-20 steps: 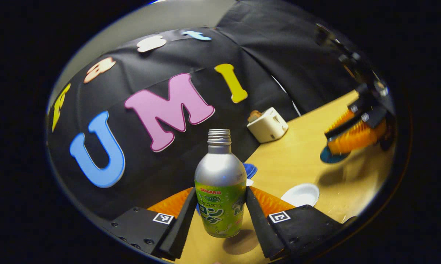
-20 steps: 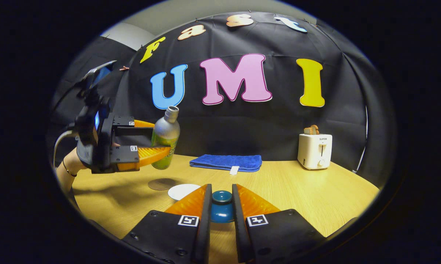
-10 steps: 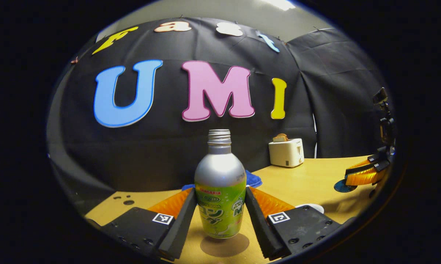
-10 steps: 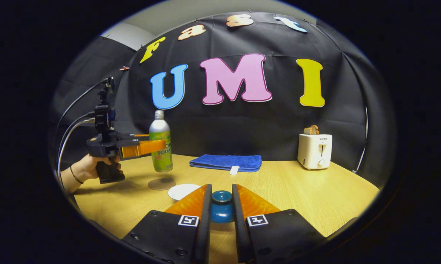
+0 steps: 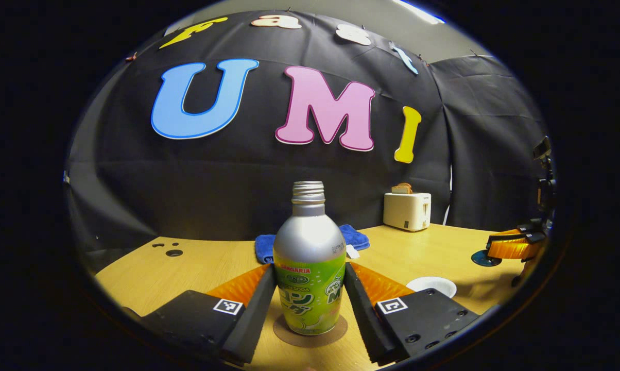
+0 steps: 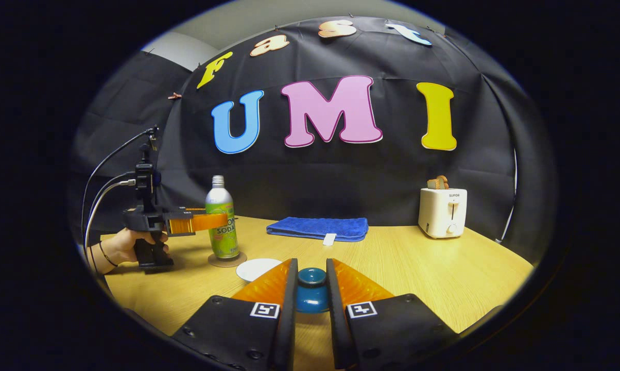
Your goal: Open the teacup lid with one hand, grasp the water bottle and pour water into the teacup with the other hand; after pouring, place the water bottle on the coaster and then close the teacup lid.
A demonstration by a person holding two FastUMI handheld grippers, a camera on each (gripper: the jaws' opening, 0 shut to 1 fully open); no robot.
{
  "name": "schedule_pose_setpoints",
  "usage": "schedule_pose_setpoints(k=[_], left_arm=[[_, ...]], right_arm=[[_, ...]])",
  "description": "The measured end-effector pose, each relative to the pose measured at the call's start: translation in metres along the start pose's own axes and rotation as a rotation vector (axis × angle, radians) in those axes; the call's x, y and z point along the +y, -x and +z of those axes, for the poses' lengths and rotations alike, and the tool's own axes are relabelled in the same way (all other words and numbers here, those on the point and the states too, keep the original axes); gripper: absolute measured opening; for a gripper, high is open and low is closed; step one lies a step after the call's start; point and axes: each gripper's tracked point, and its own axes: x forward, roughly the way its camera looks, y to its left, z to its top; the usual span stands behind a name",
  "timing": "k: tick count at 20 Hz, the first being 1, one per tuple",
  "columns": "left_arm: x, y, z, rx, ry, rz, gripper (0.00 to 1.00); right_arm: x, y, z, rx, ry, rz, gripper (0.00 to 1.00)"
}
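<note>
While upright on the round coaster point(image 5: 310, 332) near the table's point(image 6: 418, 268) left edge, water bottle point(image 5: 310, 268) pinched at the label between the left gripper point(image 5: 310, 304) fingers (cap off, neck bare). Right gripper point(image 6: 311, 299) fingers pressed against the blue teacup lid point(image 6: 311, 291), held near the front edge. White teacup point(image 6: 256, 268) just beside the coaster. Blue towel point(image 6: 317, 228) and toaster point(image 6: 442, 211) along the back edge.

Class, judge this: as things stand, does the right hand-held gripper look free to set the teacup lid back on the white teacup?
Probably yes. The right hand-held gripper holds the teacup lid, the teacup sits open just ahead, and the water bottle stands aside on the coaster.
</note>
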Motion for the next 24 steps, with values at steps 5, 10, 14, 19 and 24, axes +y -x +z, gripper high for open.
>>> schedule_pose_setpoints(k=[5, 10, 14, 19, 24], left_arm=[[0.000, 0.002, -0.006, 0.027, 0.007, 0.001, 0.82], [0.005, 0.009, -0.010, 0.069, -0.022, 0.024, 0.89], [0.009, 0.022, -0.003, 0.044, -0.047, 0.045, 0.92], [0.012, 0.043, 0.001, -0.001, -0.026, 0.070, 0.91], [0.022, 0.063, -0.006, 0.004, -0.003, 0.120, 0.91]], right_arm=[[0.000, 0.000, 0.000, 0.000, 0.000, 0.000, 0.33], [0.000, 0.000, 0.000, 0.000, 0.000, 0.000, 0.33], [0.000, 0.000, 0.001, 0.000, 0.000, 0.001, 0.33], [0.009, -0.006, 0.004, -0.002, -0.093, 0.025, 0.33], [0.034, -0.036, 0.012, 0.016, -0.125, 0.052, 0.33]])
